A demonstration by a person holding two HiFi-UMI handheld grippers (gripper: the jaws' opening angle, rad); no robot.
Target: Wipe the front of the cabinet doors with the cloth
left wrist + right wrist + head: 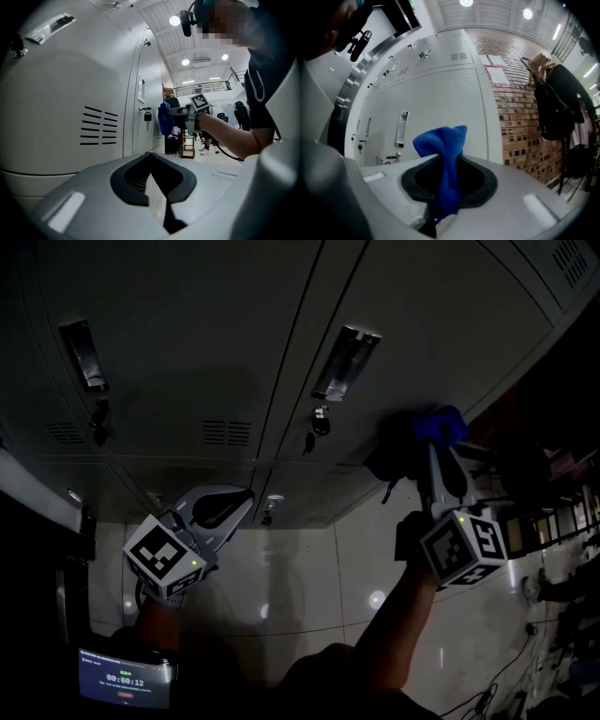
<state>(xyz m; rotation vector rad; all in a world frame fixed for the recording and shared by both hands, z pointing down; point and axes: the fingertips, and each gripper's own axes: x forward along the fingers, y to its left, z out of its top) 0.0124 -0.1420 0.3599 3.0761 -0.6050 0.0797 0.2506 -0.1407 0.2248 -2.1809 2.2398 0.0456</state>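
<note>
A blue cloth is pinched in my right gripper, its bunched top sticking up past the jaws. In the head view the right gripper holds the blue cloth close against the grey cabinet doors, to the right of the middle door's handle plate. My left gripper is lower and to the left, shut with nothing in it, near the doors' bottom edge. The left gripper view shows my shut left gripper beside a vented cabinet door, with the cloth far off.
Padlocks hang below the handle plates; another handle plate is at the left. A brick wall adjoins the lockers, with a dark jacket hanging there. Tiled floor lies below. A timer screen sits at lower left.
</note>
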